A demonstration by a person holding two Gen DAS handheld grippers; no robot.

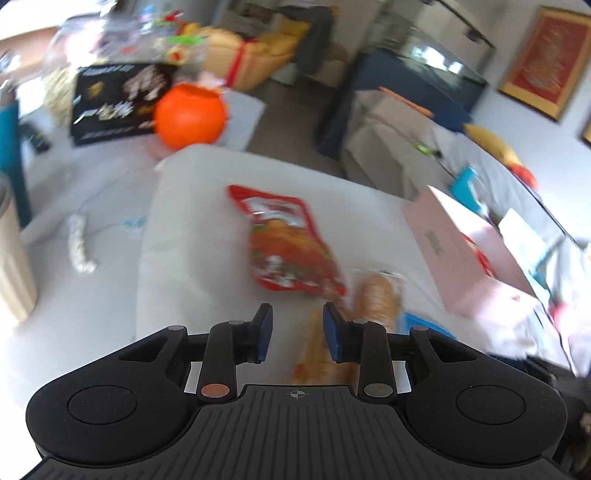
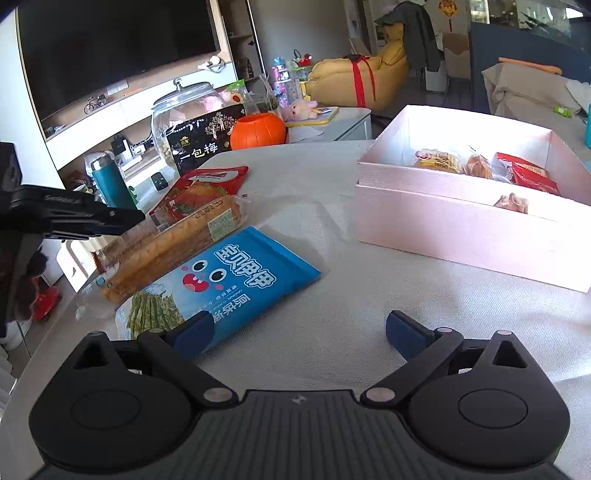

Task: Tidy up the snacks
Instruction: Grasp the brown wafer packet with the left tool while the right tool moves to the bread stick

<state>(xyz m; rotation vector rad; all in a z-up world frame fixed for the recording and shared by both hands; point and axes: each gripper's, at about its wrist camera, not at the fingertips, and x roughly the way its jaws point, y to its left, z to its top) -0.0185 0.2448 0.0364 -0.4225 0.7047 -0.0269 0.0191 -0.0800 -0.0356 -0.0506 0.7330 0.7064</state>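
Bread pack (image 1: pixel 376 299) beside left hand-held gripper (image 1: pixel 297 332)

- A home living room, seen around a cloth-covered worktop (image 2: pixel 332 177).
- Beyond the worktop, a large wall-mounted television (image 2: pixel 110 48) above a low white cabinet (image 2: pixel 122 110).
- Farther back from the worktop, a yellow armchair (image 2: pixel 354 81) draped with a dark jacket (image 2: pixel 417 33).
- Right of the worktop, a framed red picture (image 1: pixel 546 62) hangs on the wall.
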